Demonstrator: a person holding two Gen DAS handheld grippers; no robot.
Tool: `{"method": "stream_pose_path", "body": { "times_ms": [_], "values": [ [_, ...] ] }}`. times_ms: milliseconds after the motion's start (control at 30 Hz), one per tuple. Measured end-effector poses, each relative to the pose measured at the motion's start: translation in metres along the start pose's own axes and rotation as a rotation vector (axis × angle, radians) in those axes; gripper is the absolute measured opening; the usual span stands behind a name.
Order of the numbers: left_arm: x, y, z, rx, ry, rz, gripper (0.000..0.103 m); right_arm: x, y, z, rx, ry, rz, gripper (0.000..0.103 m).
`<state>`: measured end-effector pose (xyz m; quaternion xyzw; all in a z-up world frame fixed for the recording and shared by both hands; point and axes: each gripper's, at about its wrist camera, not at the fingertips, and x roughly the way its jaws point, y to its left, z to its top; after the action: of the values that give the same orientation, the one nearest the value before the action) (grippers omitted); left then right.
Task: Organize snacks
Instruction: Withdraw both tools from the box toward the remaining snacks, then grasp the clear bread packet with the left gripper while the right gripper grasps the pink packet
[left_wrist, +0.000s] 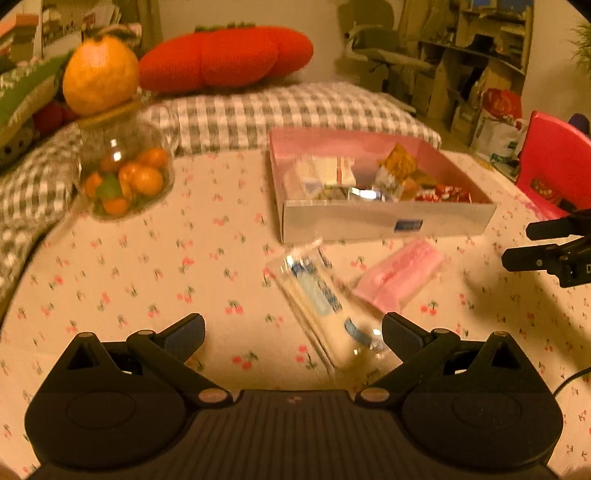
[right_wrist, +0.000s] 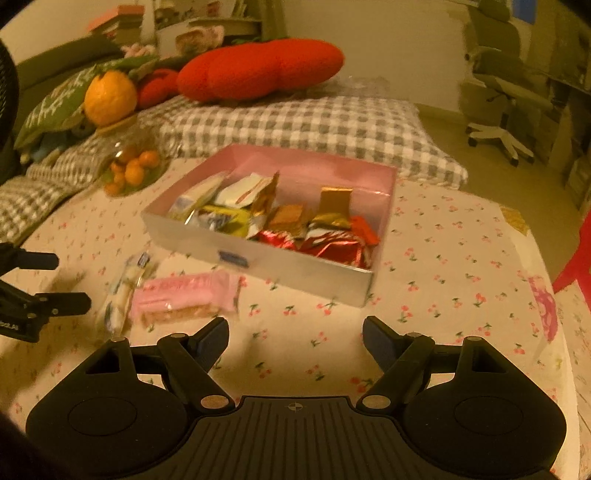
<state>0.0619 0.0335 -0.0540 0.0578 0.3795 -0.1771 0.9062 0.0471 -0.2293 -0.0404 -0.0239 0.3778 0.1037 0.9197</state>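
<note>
The left gripper (left_wrist: 293, 334) has its jaws wide apart and holds nothing; it hangs low over the cherry-print tablecloth (left_wrist: 129, 266). Just ahead of it and a little to its right lies the white-and-blue packet (left_wrist: 321, 295), a long clear wrapper whose near end almost reaches the right fingertip, though I cannot tell if they touch. Beside this packet, further to the right, lies the pink packet (left_wrist: 400, 275), just apart from it. Beyond both stands the snack box (left_wrist: 388, 221), pink inside and already holding many wrapped snacks (the picture is blurred, so their kinds are not clear). The right gripper (right_wrist: 295, 338) is also spread open and empty, above bare cloth, with the pink packet ahead to its left and the box straight ahead. My judgement is that the step in hand is the reach for one of the two last loose snacks. The next move calls for turning the left gripper to cross the long packet at its narrow width, then closing gently, because the thin wrapper may slip. Far ahead to the left stands a glass jar of small oranges (left_wrist: 123, 173), not concerned.
</note>
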Motion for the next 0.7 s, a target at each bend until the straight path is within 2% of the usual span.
{"method": "stream_pose_path", "body": {
  "times_ms": [267, 700],
  "values": [
    [0.014, -0.009, -0.002, -0.027, 0.043, -0.019, 0.102, 0.013, 0.02, 0.0, -0.086, 0.018, 0.02, 0.082],
    [0.024, 0.007, -0.003, -0.094, 0.078, 0.001, 0.086, 0.053, 0.05, 0.014, -0.154, 0.091, 0.096, 0.082]
  ]
}}
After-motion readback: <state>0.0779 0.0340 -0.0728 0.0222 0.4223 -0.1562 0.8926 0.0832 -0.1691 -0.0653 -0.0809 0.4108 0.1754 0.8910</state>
